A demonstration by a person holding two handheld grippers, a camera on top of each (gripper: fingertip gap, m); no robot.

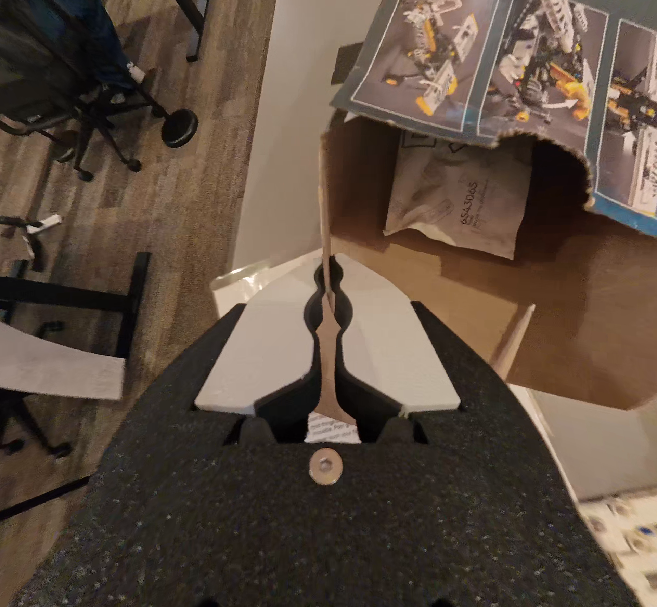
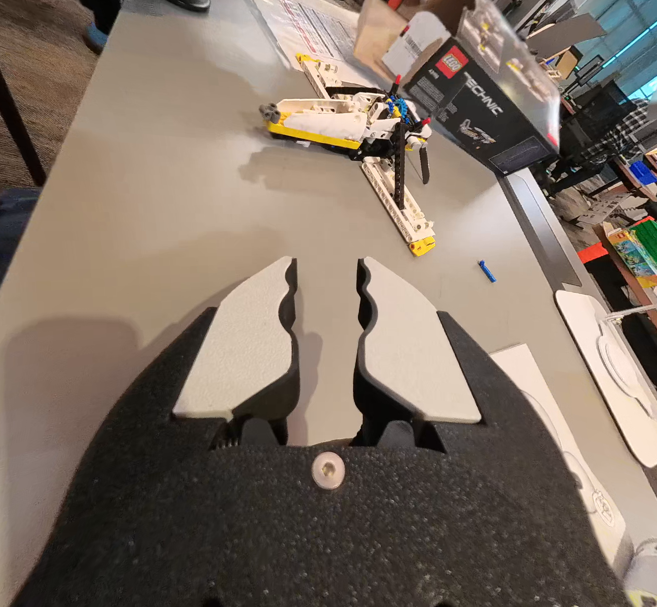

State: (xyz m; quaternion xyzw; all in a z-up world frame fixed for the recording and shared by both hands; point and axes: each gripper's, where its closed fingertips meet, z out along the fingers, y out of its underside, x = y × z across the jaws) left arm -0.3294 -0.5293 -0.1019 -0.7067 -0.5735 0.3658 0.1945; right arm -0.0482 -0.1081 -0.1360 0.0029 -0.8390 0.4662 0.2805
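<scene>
Left gripper (image 1: 327, 270) clamped on thin brown cardboard side flap (image 1: 324, 220) of opened printed toy box (image 1: 533, 57), pads pressing flap edge; crumpled grey paper bag (image 1: 458, 206) inside box, far right

Right gripper (image 2: 327, 263) open, bare, above grey table (image 2: 160, 199); white-and-yellow brick aeroplane model (image 2: 341, 124) far, small blue plastic pin (image 2: 487, 271) right

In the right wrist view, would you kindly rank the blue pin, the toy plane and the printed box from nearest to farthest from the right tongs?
1. Blue pin: on the table, just ahead to the right of the open, empty right tongs.
2. Toy plane: ahead at mid-table, its yellow wingtip nearest.
3. Printed box: behind the plane, far right.
</scene>
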